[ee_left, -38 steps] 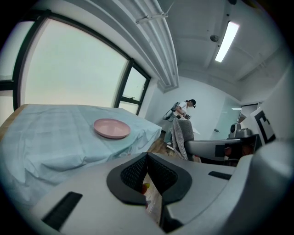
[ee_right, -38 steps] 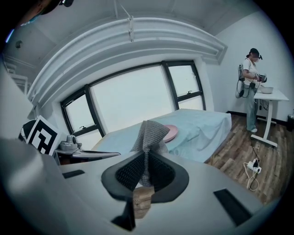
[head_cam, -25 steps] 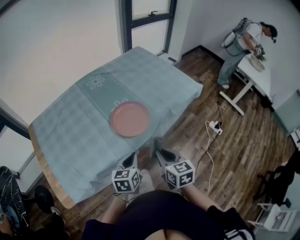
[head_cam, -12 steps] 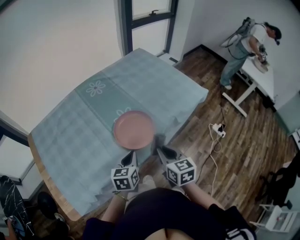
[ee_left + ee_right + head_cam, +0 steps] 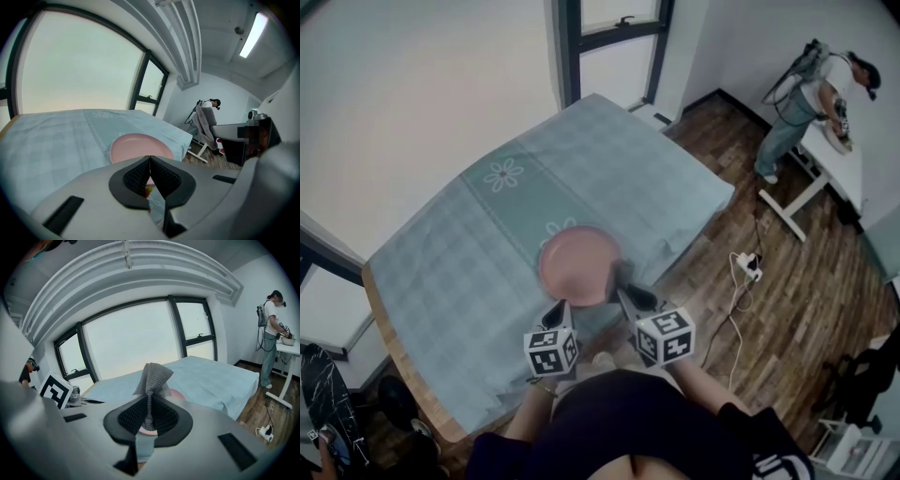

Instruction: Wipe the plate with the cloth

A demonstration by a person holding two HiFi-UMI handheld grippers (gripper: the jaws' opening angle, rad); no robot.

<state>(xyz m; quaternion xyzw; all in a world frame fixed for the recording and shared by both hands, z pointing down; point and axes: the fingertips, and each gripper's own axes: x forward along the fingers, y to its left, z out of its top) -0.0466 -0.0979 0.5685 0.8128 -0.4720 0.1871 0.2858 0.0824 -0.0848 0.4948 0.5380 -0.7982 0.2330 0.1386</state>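
My right claw (image 5: pixel 149 414) is clamped on the grey cloth (image 5: pixel 153 375). The cloth stands upright out of the tips, its long axis running up along the jaws, its top bunched and flared. My left claw (image 5: pixel 149 161) is pressed together on nothing. The pink plate (image 5: pixel 139 146) lies flat just ahead of both claws, on the pale blue tablecloth (image 5: pixel 56 136). Well off to my right, a person (image 5: pixel 271 333) stands at a white table (image 5: pixel 290 350).

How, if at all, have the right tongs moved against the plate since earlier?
Yes. The right tongs, shut on the grey cloth, moved forward towards the pink plate: their tips now sit by its near rim, not short of it.
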